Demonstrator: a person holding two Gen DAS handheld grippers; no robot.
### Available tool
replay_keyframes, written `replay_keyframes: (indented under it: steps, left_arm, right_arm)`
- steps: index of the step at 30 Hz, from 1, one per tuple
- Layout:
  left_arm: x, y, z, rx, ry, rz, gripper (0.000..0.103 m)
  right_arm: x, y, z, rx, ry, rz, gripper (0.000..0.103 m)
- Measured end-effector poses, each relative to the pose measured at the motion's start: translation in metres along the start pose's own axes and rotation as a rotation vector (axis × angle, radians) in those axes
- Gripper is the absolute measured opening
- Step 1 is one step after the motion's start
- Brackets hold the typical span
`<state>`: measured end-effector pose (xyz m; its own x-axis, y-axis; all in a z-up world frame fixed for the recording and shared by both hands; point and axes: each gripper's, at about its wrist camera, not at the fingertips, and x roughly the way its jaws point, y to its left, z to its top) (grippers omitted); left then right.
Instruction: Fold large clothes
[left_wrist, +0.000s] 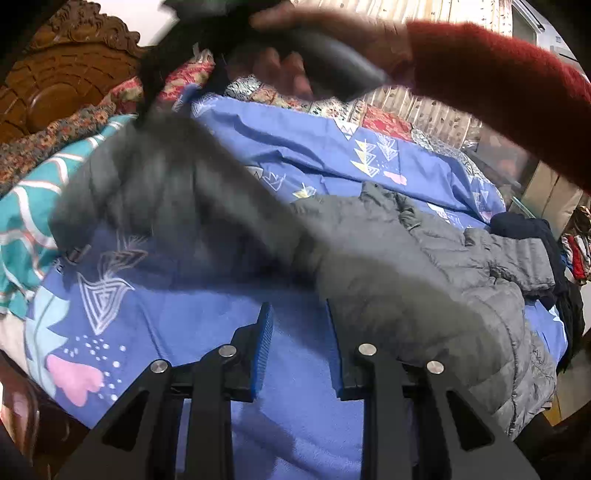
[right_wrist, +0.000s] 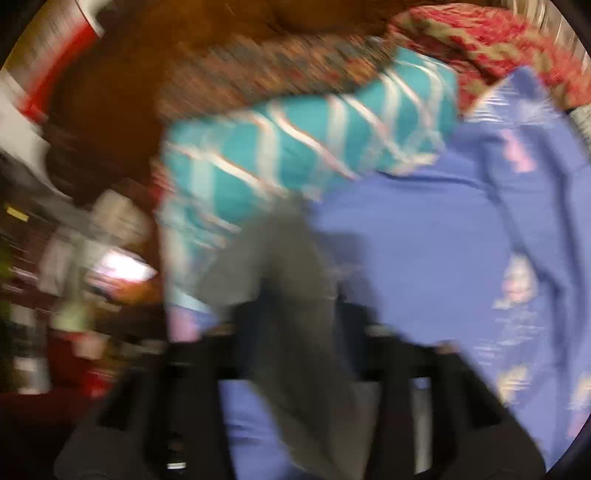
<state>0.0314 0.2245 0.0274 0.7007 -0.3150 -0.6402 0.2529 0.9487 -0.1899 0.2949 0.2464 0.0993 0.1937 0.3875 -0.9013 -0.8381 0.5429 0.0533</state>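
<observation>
Open and empty, the left hand-held gripper (left_wrist: 300, 350) cannot help if the grey jacket (left_wrist: 461, 266), pinched by the right hand-held gripper (right_wrist: 295, 325), slips free.

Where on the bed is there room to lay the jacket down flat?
Bare blue bedsheet lies free between the teal blanket and the grey jacket, just ahead of the left gripper. Far side is crowded with patterned quilts; dark clothes pile beside the jacket.
</observation>
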Motion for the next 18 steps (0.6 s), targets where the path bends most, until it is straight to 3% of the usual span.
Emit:
replay_keyframes:
  steps: [3, 5, 7, 10, 12, 14, 16, 18]
  left_arm:
    - [-0.001, 0.003, 0.017, 0.023, -0.015, 0.02, 0.05]
    - [0.008, 0.0, 0.036, 0.079, -0.017, 0.059, 0.05]
    - [0.027, -0.004, 0.062, 0.157, -0.018, 0.109, 0.05]
    - [0.068, -0.014, 0.105, 0.2, 0.009, 0.117, 0.051]
    - [0.104, -0.026, 0.13, 0.233, 0.042, 0.126, 0.053]
    - [0.14, -0.039, 0.147, 0.248, 0.093, 0.114, 0.056]
    - [0.186, -0.056, 0.154, 0.252, 0.166, 0.092, 0.056]
    - [0.216, -0.07, 0.145, 0.289, 0.232, 0.103, 0.056]
  right_arm:
    - [-0.031, -0.043, -0.049, 0.061, 0.014, -0.062, 0.057]
    - [-0.064, -0.08, -0.094, 0.133, -0.009, -0.127, 0.066]
    - [-0.107, -0.127, -0.159, 0.237, -0.027, -0.222, 0.079]
    - [-0.145, -0.179, -0.249, 0.376, -0.015, -0.358, 0.085]
    - [-0.162, -0.219, -0.326, 0.51, 0.009, -0.439, 0.088]
    - [-0.162, -0.247, -0.385, 0.615, 0.031, -0.477, 0.089]
    - [-0.151, -0.272, -0.43, 0.716, 0.033, -0.454, 0.089]
    - [-0.132, -0.285, -0.446, 0.769, 0.016, -0.413, 0.089]
